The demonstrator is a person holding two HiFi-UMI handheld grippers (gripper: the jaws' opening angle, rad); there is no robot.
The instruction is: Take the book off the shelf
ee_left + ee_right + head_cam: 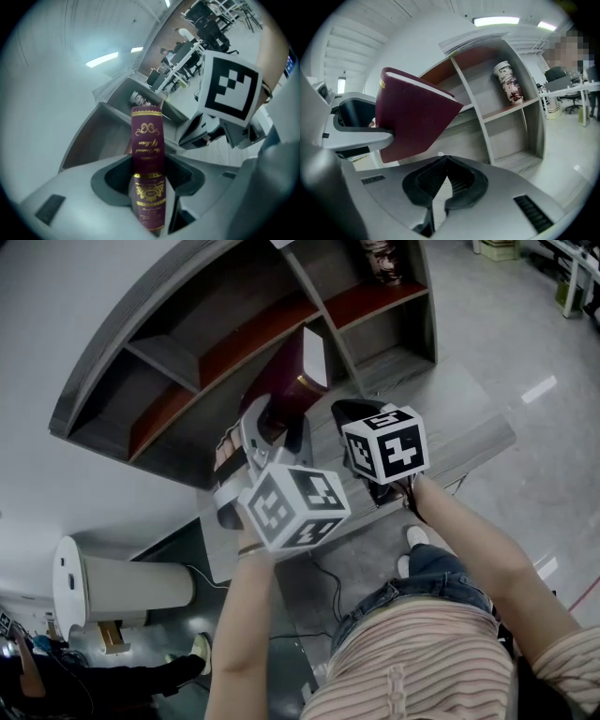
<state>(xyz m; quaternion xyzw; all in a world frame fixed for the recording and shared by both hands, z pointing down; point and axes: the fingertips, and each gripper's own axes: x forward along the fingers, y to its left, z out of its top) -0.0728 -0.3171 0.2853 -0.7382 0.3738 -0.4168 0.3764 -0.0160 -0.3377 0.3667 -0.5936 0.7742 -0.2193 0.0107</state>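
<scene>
A maroon book [292, 381] with gold print on its spine [147, 154] is held in front of the grey shelf unit [169, 352], clear of its compartments. My left gripper [272, 432] is shut on the book's lower spine end. In the right gripper view the book [417, 117] tilts up to the right, held by the left gripper [356, 129]. My right gripper [361, 423] is beside the book, to its right; its jaws meet with nothing between them [440, 187].
A patterned cylinder [508, 82] stands on an upper red-brown shelf board [375, 301]. A white cylindrical bin [122, 587] lies at lower left. A grey table top [450, 427] runs under the grippers. Desks and chairs [197, 42] stand far off.
</scene>
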